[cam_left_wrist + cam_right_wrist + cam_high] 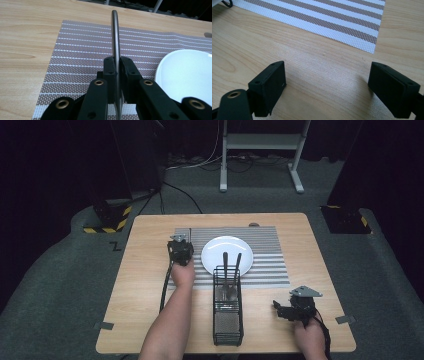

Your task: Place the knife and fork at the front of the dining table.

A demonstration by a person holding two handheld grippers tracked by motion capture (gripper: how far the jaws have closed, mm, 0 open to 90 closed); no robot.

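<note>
A slim dark metal utensil (115, 32), seen edge-on, runs up between the jaws of my left gripper (117, 65), which is shut on it. That left gripper (180, 251) hovers over the left part of the striped placemat (270, 255), just left of the white plate (215, 247). Which kind of utensil it is I cannot tell. My right gripper (327, 82) stands open low over bare wood, with nothing between its jaws. In the high view the right gripper (278, 310) is near the table's front right corner.
A black wire cutlery rack (228, 315) stands at the front middle of the wooden table (145, 270), with two utensil handles (225, 265) rising over the plate's near edge. Black stands and a white frame are on the floor beyond.
</note>
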